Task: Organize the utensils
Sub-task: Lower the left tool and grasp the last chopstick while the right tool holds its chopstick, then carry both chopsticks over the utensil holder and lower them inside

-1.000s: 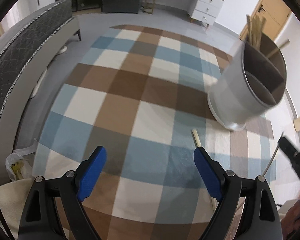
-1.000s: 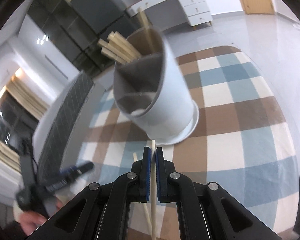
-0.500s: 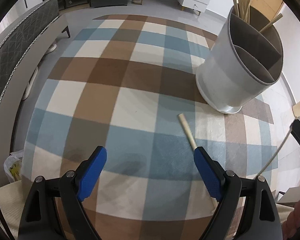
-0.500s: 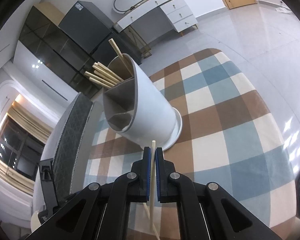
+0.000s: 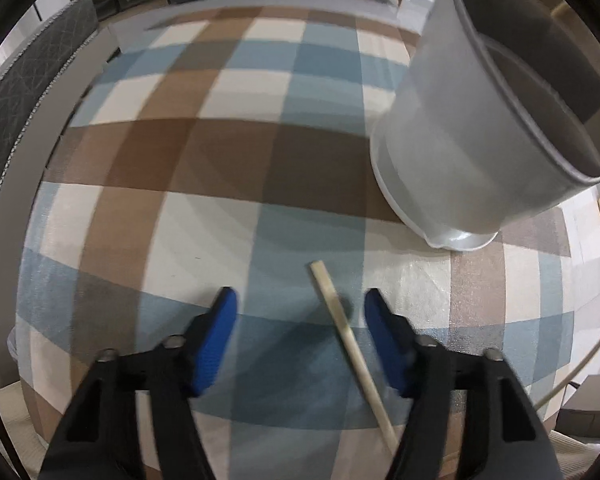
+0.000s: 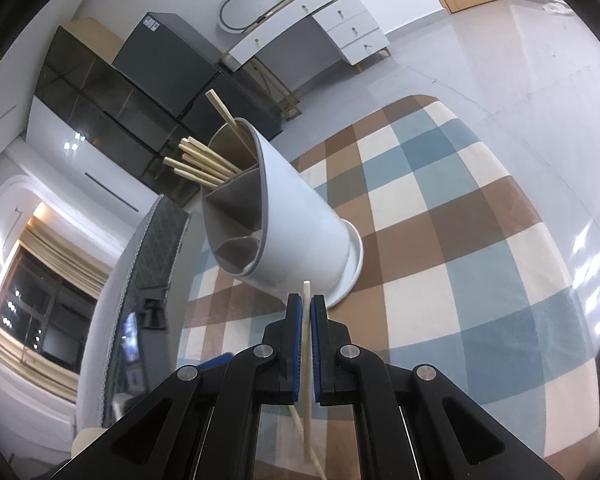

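Left wrist view is smeared with motion blur, so the blue fingertips [image 5: 224, 312] and the checked rug [image 5: 180, 160] look soft. The white holder [image 5: 460, 140] runs off the top and right edges, its far compartments out of sight. The chopstick on the rug [image 5: 350, 342] disappears behind the right finger, lower end hidden. In the right wrist view, the gripped chopstick [image 6: 307, 344] drops off the bottom edge. The bundled sticks [image 6: 200, 162] vanish inside the holder, count uncertain.
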